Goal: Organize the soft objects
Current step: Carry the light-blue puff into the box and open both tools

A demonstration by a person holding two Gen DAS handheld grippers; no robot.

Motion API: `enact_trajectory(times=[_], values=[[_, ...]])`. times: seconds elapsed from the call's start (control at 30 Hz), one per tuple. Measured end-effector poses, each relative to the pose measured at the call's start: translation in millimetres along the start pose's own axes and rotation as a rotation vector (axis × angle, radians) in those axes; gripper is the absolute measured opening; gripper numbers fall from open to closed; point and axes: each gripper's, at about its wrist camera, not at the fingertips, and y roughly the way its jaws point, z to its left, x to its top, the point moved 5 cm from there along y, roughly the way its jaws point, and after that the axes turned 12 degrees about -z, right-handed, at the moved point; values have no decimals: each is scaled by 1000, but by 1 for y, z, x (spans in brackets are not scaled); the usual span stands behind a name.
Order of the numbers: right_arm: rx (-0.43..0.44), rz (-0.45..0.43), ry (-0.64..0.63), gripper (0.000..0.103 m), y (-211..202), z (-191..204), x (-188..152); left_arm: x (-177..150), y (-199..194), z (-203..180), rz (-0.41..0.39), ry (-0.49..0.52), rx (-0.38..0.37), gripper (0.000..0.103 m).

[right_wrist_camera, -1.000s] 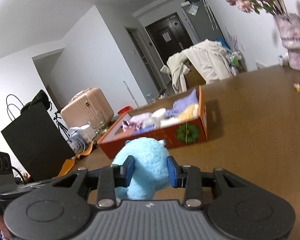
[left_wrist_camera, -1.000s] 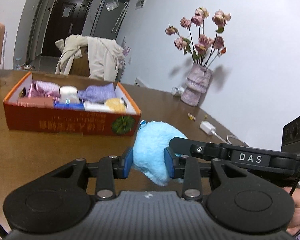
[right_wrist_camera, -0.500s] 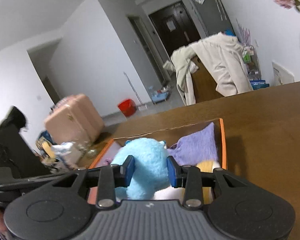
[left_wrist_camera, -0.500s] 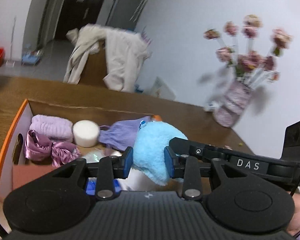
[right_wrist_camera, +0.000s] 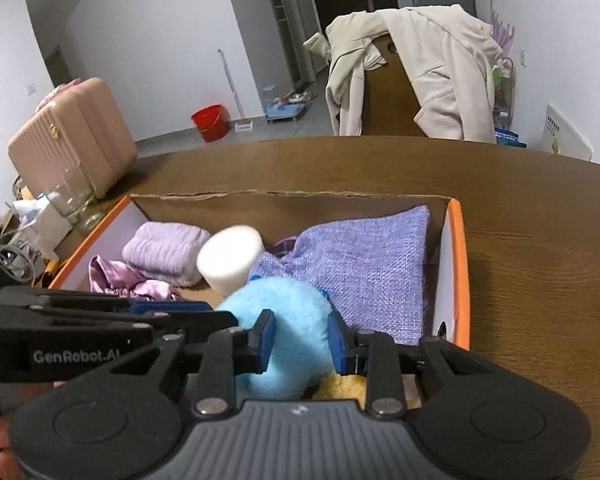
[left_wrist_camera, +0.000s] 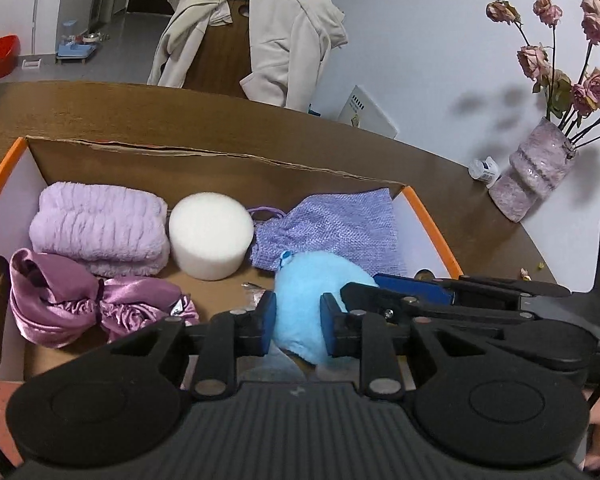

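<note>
Two hand-held grippers hold one fluffy light-blue plush toy [left_wrist_camera: 316, 300] between them, above the open orange cardboard box [left_wrist_camera: 432, 224] on the brown wooden bench [right_wrist_camera: 540, 240]. The left hand-held gripper [left_wrist_camera: 298, 322] has its blue pads pressed into the toy's sides, its jaws closing tighter. The right hand-held gripper [right_wrist_camera: 300, 340] clamps the same toy from the other side, its jaws also closing. Inside the box lie a folded lilac towel [left_wrist_camera: 100, 228], a white foam cylinder [left_wrist_camera: 210, 234], a woven purple drawstring pouch [left_wrist_camera: 340, 228] and a shiny purple satin cloth [left_wrist_camera: 80, 304]. A yellow soft item [right_wrist_camera: 344, 386] peeks from beneath the toy. A vase of dried roses [left_wrist_camera: 536, 172] stands on the bench, well apart from the box.
</note>
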Motion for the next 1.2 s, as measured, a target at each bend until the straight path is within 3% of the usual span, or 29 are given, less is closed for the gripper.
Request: enact_trajectory(times=[0.2,0.37,0.53,0.63,0.77,0.87,1.03,1.2], values=[[29,10,51,28,6,-7,-6,-1,-3,-3,-7,10,6,25],[0,10,51,32,-8,-5,1,3,-21,-10,-26,49,35,27],[-38,-55,-17,32,-53,12,16,11,-74,-22,-99,120,72,34],[-54,-93,-54,42,-87,23,25,13,-113,-26,-144,151,95,35],[-87,-133,-104,45,-136,37,33,12,-163,-28,-197,183,132,35],[-108,-167,-119,53,-170,43,31,8,-199,-31,-245,207,163,42],[-148,-218,-118,60,-218,47,19,-6,-250,-40,-355,282,198,70],[-180,-293,-112,74,-253,57,0,-21,-280,-44,-415,291,210,82]])
